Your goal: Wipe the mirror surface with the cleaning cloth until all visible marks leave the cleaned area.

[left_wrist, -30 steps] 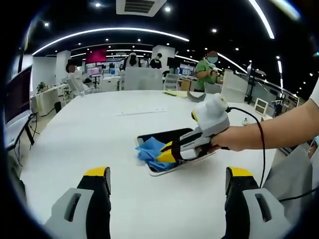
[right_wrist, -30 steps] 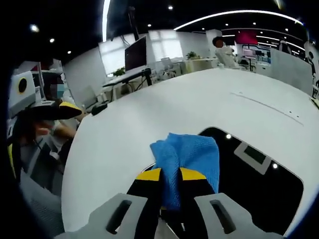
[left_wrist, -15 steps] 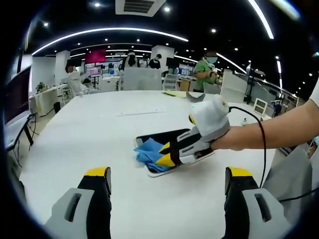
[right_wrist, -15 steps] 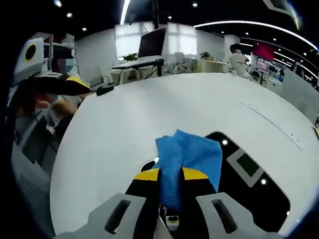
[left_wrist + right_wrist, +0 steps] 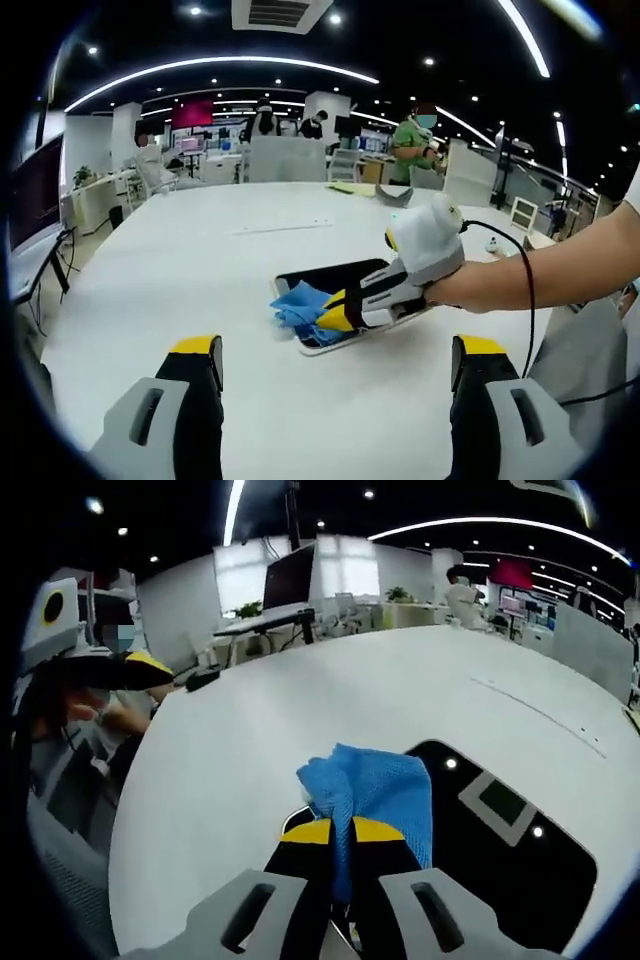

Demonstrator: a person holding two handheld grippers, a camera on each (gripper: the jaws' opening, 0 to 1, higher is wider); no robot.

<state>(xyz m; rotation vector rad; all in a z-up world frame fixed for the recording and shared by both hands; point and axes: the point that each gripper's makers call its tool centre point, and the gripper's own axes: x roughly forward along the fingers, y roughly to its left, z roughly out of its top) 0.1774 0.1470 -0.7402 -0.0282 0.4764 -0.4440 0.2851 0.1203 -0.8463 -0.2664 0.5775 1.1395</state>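
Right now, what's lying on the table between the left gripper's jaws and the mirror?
Nothing: in the left gripper view, the stretch of white table between the left gripper and the mirror is bare.

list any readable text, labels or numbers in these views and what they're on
None can be read.
The red wall screen in the background: content too small and blurred.
The cleaning cloth, mirror and right gripper show no visible lettering.
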